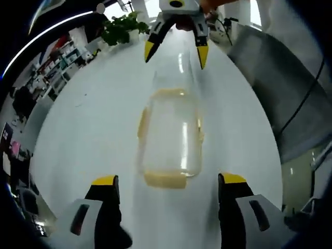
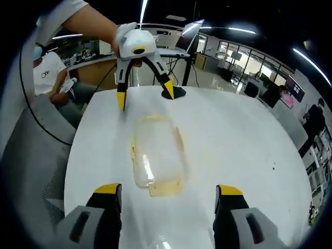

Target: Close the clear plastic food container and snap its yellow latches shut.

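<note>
A clear plastic food container [image 1: 170, 137] with pale yellow latches lies on the white table [image 1: 93, 119], between my two grippers. Its see-through lid seems to rest on top. One latch [image 1: 165, 180] sticks out flat at the end nearest the left gripper. My left gripper [image 1: 167, 181] stands open just short of that end, with nothing held. My right gripper [image 1: 175, 52] hangs open above the far end. In the right gripper view the container [image 2: 155, 150] lies lengthwise ahead of the open right gripper [image 2: 168, 189], with the left gripper [image 2: 145, 97] beyond it.
A potted plant [image 1: 122, 26] stands at the table's far end. A grey chair [image 1: 290, 93] sits beside the table edge. A black round base [image 2: 176, 93] rests on the table. A seated person in a white shirt [image 2: 49, 72] is off to the side.
</note>
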Available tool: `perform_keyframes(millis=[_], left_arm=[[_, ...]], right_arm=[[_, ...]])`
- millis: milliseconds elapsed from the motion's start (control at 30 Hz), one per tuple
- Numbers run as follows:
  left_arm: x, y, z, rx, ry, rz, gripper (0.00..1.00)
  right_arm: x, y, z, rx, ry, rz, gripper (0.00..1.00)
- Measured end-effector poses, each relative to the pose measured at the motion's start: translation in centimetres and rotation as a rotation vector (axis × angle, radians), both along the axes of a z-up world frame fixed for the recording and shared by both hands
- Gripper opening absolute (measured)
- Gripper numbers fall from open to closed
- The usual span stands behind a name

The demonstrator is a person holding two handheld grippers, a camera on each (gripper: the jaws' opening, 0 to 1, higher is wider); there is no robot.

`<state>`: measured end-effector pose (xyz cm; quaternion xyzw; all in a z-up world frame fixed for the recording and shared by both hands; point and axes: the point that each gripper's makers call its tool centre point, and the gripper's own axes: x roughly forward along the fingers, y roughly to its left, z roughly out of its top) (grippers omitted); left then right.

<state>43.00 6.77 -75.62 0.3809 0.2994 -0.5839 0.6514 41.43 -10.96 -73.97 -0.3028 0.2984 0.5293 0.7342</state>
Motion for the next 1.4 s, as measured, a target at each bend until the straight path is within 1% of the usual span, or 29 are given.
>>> perform_keyframes(millis=[33, 67, 133, 233, 333, 433, 500, 533, 633, 667, 800, 867, 933, 1033, 1100, 1167, 1267, 1333, 1400], left_arm=[[0.1, 0.0, 0.0, -0.002, 0.005, -0.003, 0.77], [0.0, -0.1, 0.0, -0.006, 0.016, -0.013, 0.77], [0.0, -0.1, -0.3, 0.003, 0.021, -0.031, 0.74], [0.0, 0.1, -1.1, 0.026, 0.040, -0.051, 0.72], [0.0, 0.2, -1.7, 0.045, 0.044, -0.076, 0.69], [0.2, -0.1, -2.0, 0.023, 0.065, -0.075, 0.67], [0.3, -0.2, -2.2, 0.019, 0.071, -0.078, 0.68], [0.3, -0.3, -2.2, 0.005, 0.085, -0.075, 0.68], [0.7, -0.2, -2.6, 0.019, 0.082, -0.073, 0.67], [0.6, -0.2, -2.7, 0.015, 0.094, -0.072, 0.67], [0.5, -0.1, -3.1, 0.036, 0.094, -0.090, 0.64], [0.3, 0.0, -3.3, 0.033, 0.112, -0.095, 0.63], [0.5, 0.1, -3.6, 0.039, 0.105, -0.094, 0.63], [0.7, 0.3, -3.8, 0.047, 0.111, -0.087, 0.61], [0.6, 0.1, -3.8, 0.042, 0.121, -0.085, 0.59], [0.7, -0.1, -3.9, 0.041, 0.119, -0.084, 0.57], [0.4, -0.1, -4.0, 0.050, 0.129, -0.091, 0.56], [0.3, 0.1, -4.2, 0.062, 0.126, -0.107, 0.54], [0.2, 0.1, -4.1, 0.056, 0.143, -0.102, 0.52]], right_arm=[[0.1, 0.1, -0.1, 0.004, -0.003, 0.006, 0.71], [0.1, 0.4, -0.4, 0.010, 0.012, 0.016, 0.70], [-0.1, 0.6, -1.1, -0.001, 0.036, 0.033, 0.66], [0.2, 0.9, -1.8, -0.014, 0.036, 0.048, 0.67], [0.3, 1.2, -2.2, -0.016, 0.047, 0.060, 0.64], [0.4, 1.1, -3.0, -0.047, 0.061, 0.075, 0.63], [0.4, 1.0, -3.4, -0.067, 0.054, 0.095, 0.62], [0.5, 1.1, -3.5, -0.069, 0.053, 0.097, 0.62], [0.7, 1.3, -3.7, -0.060, 0.060, 0.098, 0.60], [0.9, 1.4, -3.9, -0.065, 0.063, 0.095, 0.60], [1.0, 1.5, -4.4, -0.084, 0.066, 0.107, 0.56], [1.2, 1.4, -4.7, -0.100, 0.068, 0.106, 0.55], [1.2, 1.4, -5.0, -0.114, 0.070, 0.114, 0.53], [1.3, 1.5, -5.0, -0.117, 0.075, 0.115, 0.52], [1.3, 1.6, -5.0, -0.114, 0.082, 0.117, 0.49], [1.2, 1.7, -5.0, -0.108, 0.085, 0.118, 0.48], [1.2, 1.8, -5.1, -0.100, 0.102, 0.116, 0.48], [1.3, 1.8, -5.0, -0.102, 0.101, 0.123, 0.46], [1.2, 1.2, -5.6, -0.151, 0.100, 0.152, 0.41]])
